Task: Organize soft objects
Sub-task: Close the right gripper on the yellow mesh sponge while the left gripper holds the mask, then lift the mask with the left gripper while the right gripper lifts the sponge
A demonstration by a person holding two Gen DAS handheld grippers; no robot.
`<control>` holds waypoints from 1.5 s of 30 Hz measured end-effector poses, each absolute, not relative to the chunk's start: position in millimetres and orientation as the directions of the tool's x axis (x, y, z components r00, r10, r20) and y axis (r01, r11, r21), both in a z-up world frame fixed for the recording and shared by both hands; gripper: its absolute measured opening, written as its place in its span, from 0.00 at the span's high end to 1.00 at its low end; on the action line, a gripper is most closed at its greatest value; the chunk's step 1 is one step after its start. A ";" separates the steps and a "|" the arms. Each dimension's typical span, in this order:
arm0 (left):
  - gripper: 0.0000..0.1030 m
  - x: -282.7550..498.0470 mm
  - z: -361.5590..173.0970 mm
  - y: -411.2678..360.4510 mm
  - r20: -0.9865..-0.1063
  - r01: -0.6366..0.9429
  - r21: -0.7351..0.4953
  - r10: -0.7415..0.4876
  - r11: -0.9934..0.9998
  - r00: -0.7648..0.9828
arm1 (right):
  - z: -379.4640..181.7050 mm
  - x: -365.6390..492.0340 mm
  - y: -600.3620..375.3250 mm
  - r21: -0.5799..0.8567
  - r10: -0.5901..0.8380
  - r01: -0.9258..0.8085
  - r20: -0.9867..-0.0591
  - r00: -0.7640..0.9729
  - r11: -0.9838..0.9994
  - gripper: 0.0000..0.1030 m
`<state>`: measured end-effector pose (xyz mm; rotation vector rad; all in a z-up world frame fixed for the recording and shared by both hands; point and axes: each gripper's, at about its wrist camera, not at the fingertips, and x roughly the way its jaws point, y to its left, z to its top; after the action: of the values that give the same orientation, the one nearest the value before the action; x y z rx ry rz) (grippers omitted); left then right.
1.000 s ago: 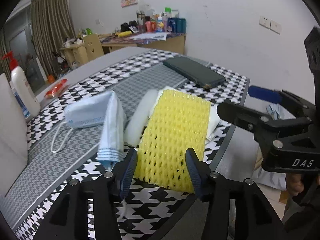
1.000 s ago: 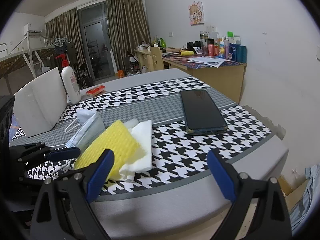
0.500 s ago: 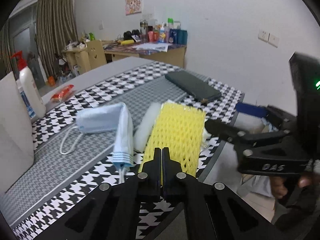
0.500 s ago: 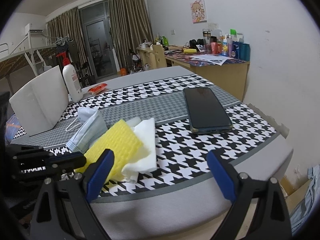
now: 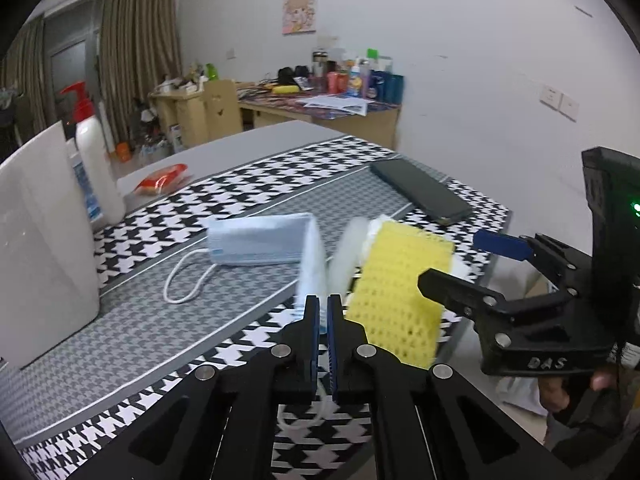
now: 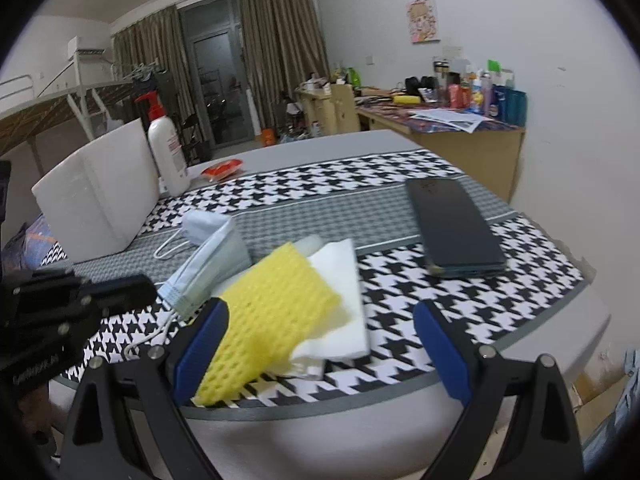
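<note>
Right wrist: yellow sponge (image 6: 272,312) between open claw (image 6: 320,352).

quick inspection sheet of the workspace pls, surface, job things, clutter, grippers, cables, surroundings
surface: table under a houndstooth cloth.
job's things: yellow sponge on white foam sheets; blue face mask beside them.
clutter: phone, pump bottle, white box, red packet.
grippers: left gripper shut, nothing clearly between its pads; right gripper open, near the sponge.
cables: nothing seen; only the mask's ear loops.
surroundings: cluttered desk, curtains, bunk bed frame.
</note>
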<state>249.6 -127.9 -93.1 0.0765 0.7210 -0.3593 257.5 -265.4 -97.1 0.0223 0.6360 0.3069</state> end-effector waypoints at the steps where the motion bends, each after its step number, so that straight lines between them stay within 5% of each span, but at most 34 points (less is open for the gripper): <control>1: 0.90 251.1 -94.1 -127.1 -0.661 0.343 -0.056 -0.292 0.938 0.691 | -97.5 258.3 -263.3 0.115 0.296 -0.284 -0.582 0.757 0.952 0.07; 5: 0.62 255.9 -95.2 -126.8 -0.662 0.338 -0.049 -0.284 0.940 0.693 | -103.1 264.2 -256.0 0.114 0.308 -0.301 -0.600 0.739 0.947 0.11; 7: 0.56 257.9 -93.7 -126.5 -0.659 0.330 -0.043 -0.275 0.943 0.700 | -106.4 266.5 -254.6 0.122 0.315 -0.307 -0.610 0.727 0.944 0.16; 15: 0.56 276.1 -98.0 -134.1 -0.684 0.323 -0.049 -0.268 0.945 0.678 | -119.8 273.1 -252.5 0.135 0.325 -0.317 -0.653 0.685 0.939 0.49; 18: 0.56 283.9 -102.7 -139.7 -0.694 0.322 -0.038 -0.257 0.946 0.673 | -120.3 270.7 -254.4 0.148 0.336 -0.319 -0.649 0.683 0.936 0.51; 19: 0.59 288.0 -106.2 -140.9 -0.706 0.319 -0.039 -0.252 0.947 0.662 | -119.8 269.7 -255.2 0.150 0.338 -0.321 -0.646 0.685 0.935 0.53; 21: 0.87 291.4 -110.4 -138.8 -0.717 0.305 -0.054 -0.250 0.951 0.651 | -118.6 267.2 -256.6 0.154 0.346 -0.326 -0.640 0.686 0.933 0.57; 22: 0.90 293.7 -113.1 -137.8 -0.725 0.297 -0.054 -0.242 0.953 0.645 | -118.0 266.5 -256.9 0.156 0.347 -0.327 -0.639 0.686 0.932 0.58; 30: 0.94 287.0 -105.2 -130.4 -0.697 0.283 -0.054 -0.239 0.957 0.676 | -112.2 260.3 -257.2 0.153 0.348 -0.328 -0.627 0.697 0.932 0.58; 36: 0.94 271.6 -89.8 -115.9 -0.650 0.278 -0.071 -0.256 0.958 0.715 | -101.5 255.4 -255.0 0.157 0.365 -0.343 -0.603 0.709 0.926 0.83; 45: 0.94 247.0 -78.3 -96.5 -0.606 0.261 -0.071 -0.249 0.963 0.756 | -84.8 242.5 -241.8 0.121 0.372 -0.372 -0.570 0.733 0.920 0.86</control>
<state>247.0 -96.5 -78.3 0.0178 0.6580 -0.2780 242.5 -241.8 -84.8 -0.0011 0.6268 0.4092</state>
